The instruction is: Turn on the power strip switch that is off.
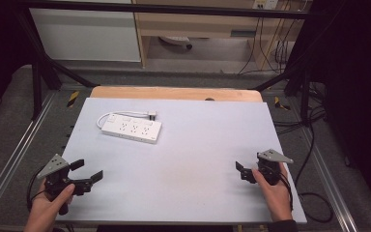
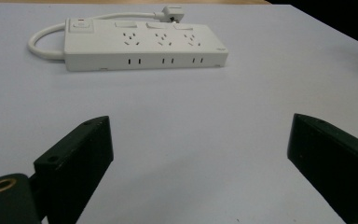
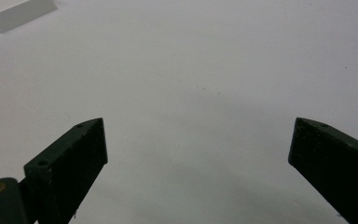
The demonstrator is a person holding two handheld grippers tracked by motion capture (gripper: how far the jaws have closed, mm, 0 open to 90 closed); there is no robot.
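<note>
We start with the white power strip (image 1: 132, 129), which lies flat on the far left part of the pale table mat (image 1: 193, 159), its sockets facing up. Its white cord (image 1: 107, 116) loops round the left end and runs along the far side to the plug (image 1: 151, 115), which rests on the mat just beyond the strip. In the left gripper view the strip (image 2: 144, 44) sits straight ahead, well apart from the jaws, with three rows of sockets and a switch at its left end.

We hold the left gripper (image 1: 88, 171) at the near left corner of the mat, jaws spread wide with nothing between them, pointing toward the strip. The right gripper (image 1: 244, 171) waits at the near right edge, jaws likewise parted and empty; its own view catches a corner of the strip (image 3: 14, 13) far off at the upper left.

We judge this to be the start: nothing is touched yet. The next move likely calls for bringing the left gripper forward to the strip or its plug, with the right coming across to steady the body so it does not slide.
</note>
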